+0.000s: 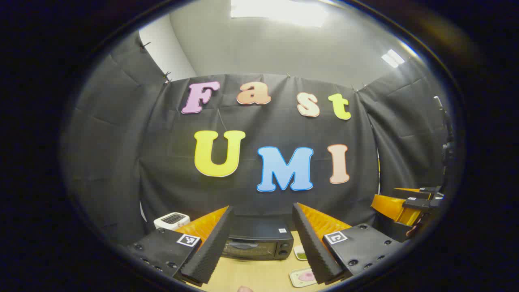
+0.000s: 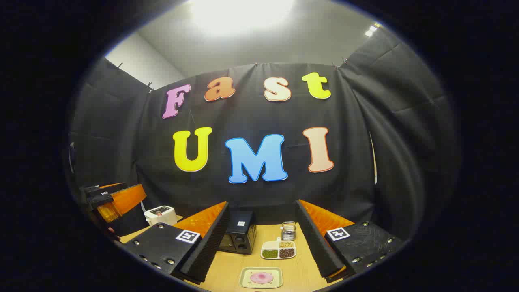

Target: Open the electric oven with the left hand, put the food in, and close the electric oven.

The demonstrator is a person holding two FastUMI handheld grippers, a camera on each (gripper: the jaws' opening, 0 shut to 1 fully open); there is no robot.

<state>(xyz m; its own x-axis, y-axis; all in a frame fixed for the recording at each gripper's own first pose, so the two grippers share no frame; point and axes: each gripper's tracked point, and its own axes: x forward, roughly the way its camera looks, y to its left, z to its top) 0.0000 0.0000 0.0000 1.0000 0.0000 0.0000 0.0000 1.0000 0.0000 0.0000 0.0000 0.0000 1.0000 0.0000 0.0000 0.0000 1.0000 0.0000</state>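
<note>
A black electric oven (image 1: 259, 243) stands on the wooden table (image 1: 251, 273) with its door closed, straight ahead between the fingers of my left gripper (image 1: 262, 207), which is open and empty and held back from it. In the right gripper view the oven (image 2: 239, 237) sits left of centre. The food, a pink piece on a pale square plate (image 2: 261, 278), lies in front of my right gripper (image 2: 262, 205), which is open with nothing in it. That plate (image 1: 303, 277) also lies right of the oven in the left gripper view.
A white toaster (image 1: 171, 220) (image 2: 159, 214) stands left of the oven. A divided dish of beans (image 2: 278, 249) and a metal mesh holder (image 2: 288, 230) sit right of it. The other gripper appears at the far right (image 1: 409, 202) and at the far left (image 2: 115, 200).
</note>
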